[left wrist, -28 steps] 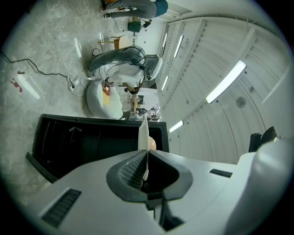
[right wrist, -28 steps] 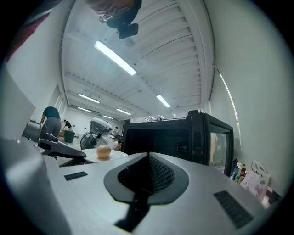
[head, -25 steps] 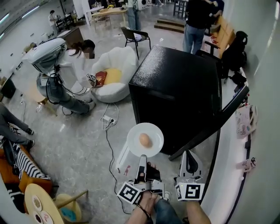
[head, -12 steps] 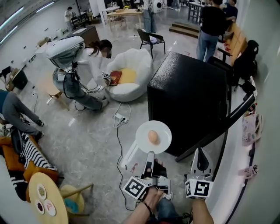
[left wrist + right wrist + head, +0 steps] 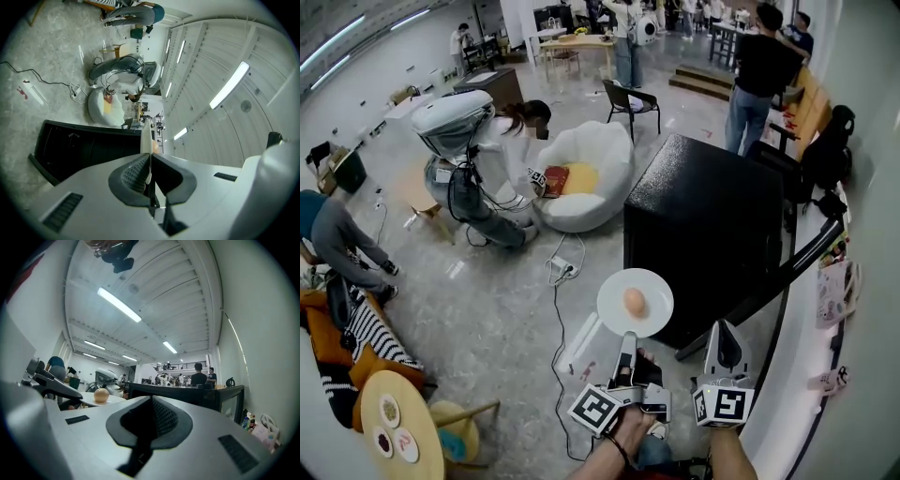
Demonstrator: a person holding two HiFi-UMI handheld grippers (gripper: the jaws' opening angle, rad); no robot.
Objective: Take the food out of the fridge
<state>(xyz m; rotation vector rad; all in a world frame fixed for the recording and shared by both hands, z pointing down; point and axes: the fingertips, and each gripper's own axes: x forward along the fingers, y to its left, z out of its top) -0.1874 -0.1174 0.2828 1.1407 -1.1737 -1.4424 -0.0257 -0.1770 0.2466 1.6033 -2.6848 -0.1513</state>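
L claw (image 5: 627, 337) clamped on near rim of a round white plate (image 5: 614, 305); in the left gripper view the ribbed dark pads (image 5: 133, 174) pinch the thin rim, and the plate (image 5: 146, 136) shows edge-on as a pale sliver between them. Plate is smooth, glossy, shallow, held approx. level. One egg (image 5: 635, 301) sits near plate centre: tan, matte, oval, lying on its side; in the left gripper view only a bit of it (image 5: 155, 147) peeks past the rim. So the food is outside the fridge (image 5: 703, 216), held in the air over the floor just in front of its near corner. Fridge = boxy, black, speckled top; door (image 5: 769, 277) stands open, seen edge-on as a dark bar. R claw (image 5: 723, 328) is just right of the plate, not touching it, closed w/ nothing in it: pads meet in the right gripper view (image 5: 152, 401), textured faces together. That view also catches the egg (image 5: 101, 394) on the plate (image 5: 112, 399) off to its left. Square-marker cubes (image 5: 598, 410) at the rear of both claws. Floor (image 5: 487, 309) grey, polished, mottled like stone; a cable (image 5: 555, 328) runs across it to a white power strip (image 5: 564, 270). Beyond that, a puffy white shell-shaped armchair (image 5: 600, 159).
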